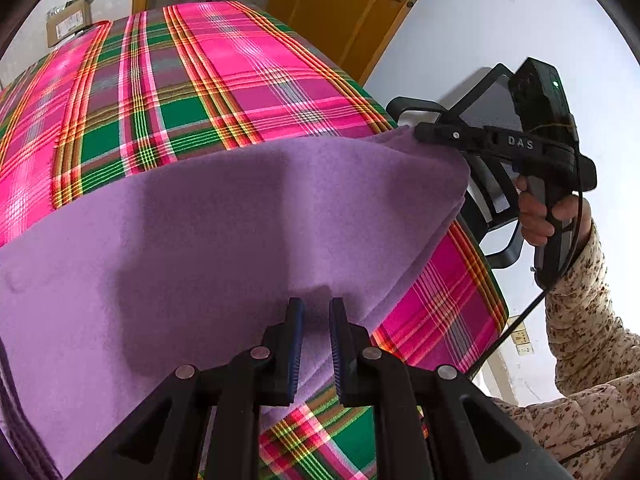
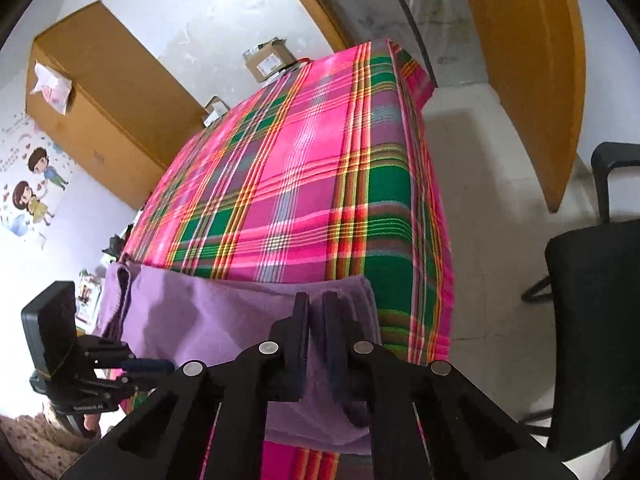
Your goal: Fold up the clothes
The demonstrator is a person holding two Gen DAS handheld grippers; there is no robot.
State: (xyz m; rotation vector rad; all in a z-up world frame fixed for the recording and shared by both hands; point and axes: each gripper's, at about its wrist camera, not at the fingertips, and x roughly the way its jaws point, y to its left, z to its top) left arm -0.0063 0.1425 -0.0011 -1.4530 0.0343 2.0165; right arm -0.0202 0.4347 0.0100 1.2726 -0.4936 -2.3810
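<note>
A purple fleece cloth [image 1: 200, 240] lies folded in layers on the near end of a table with a pink and green plaid cover [image 1: 240, 80]. My left gripper [image 1: 317, 306] is shut on the cloth's near edge, with fabric showing between its blue pads. My right gripper [image 1: 418, 132] pinches the cloth's far right corner and holds it slightly raised. In the right wrist view the purple cloth [image 2: 224, 320] fills the narrow gap of the right gripper [image 2: 316, 300]. The left gripper [image 2: 160, 376] grips the cloth's other end, at the lower left.
A black chair [image 2: 592, 300] stands right of the table on the pale floor. An orange door [image 2: 528, 60] is behind it. A cardboard box [image 2: 270, 60] sits past the table's far end, beside a wooden cabinet [image 2: 100, 100]. A hand [image 1: 536, 220] in a floral sleeve holds the right gripper.
</note>
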